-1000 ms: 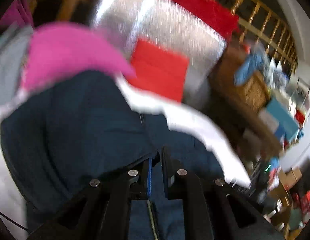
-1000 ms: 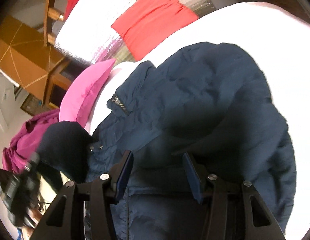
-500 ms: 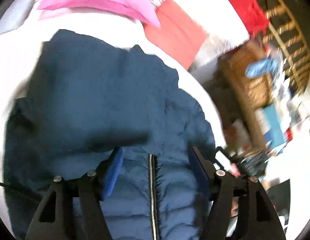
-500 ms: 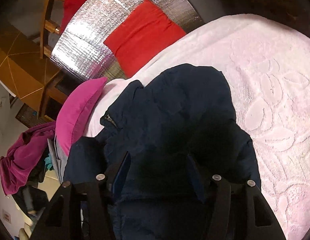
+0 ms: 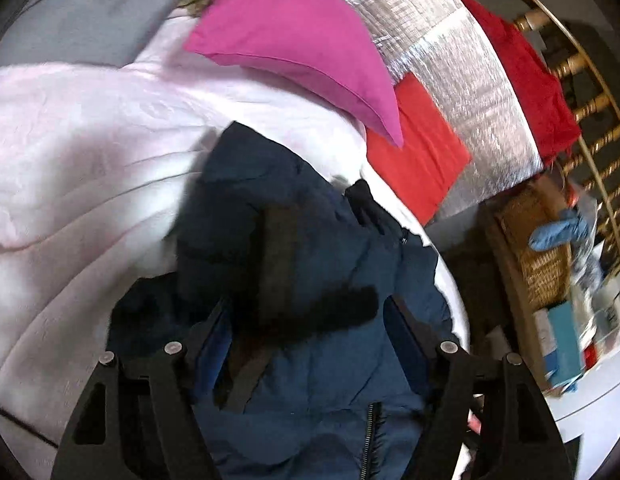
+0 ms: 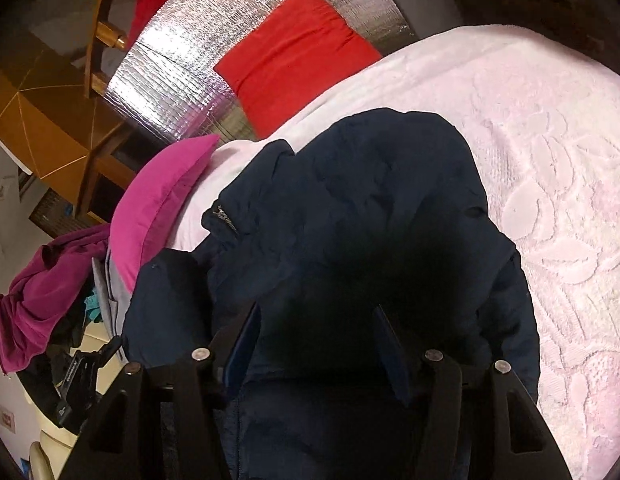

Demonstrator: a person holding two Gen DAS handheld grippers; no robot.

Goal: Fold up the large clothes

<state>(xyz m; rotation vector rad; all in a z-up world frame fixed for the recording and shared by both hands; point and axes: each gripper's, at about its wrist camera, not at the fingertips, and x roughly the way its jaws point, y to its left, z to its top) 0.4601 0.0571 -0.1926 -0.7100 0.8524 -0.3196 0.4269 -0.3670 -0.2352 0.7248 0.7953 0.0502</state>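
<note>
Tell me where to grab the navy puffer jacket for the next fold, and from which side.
Probably pinch the navy puffer jacket at its far rounded edge on the pale pink bedspread, coming down from above: that edge lies flat and exposed there, while the near part bunches in thick folds.

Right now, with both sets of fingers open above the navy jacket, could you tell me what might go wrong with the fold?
1. The navy jacket lies bunched on the pale bedspread, so a fold may trap wrinkles.
2. It reaches the bed's edge and could slide off.
3. The pink pillow lies close to its collar and may get caught up.
4. Neither the left gripper nor the right gripper grips cloth.
</note>
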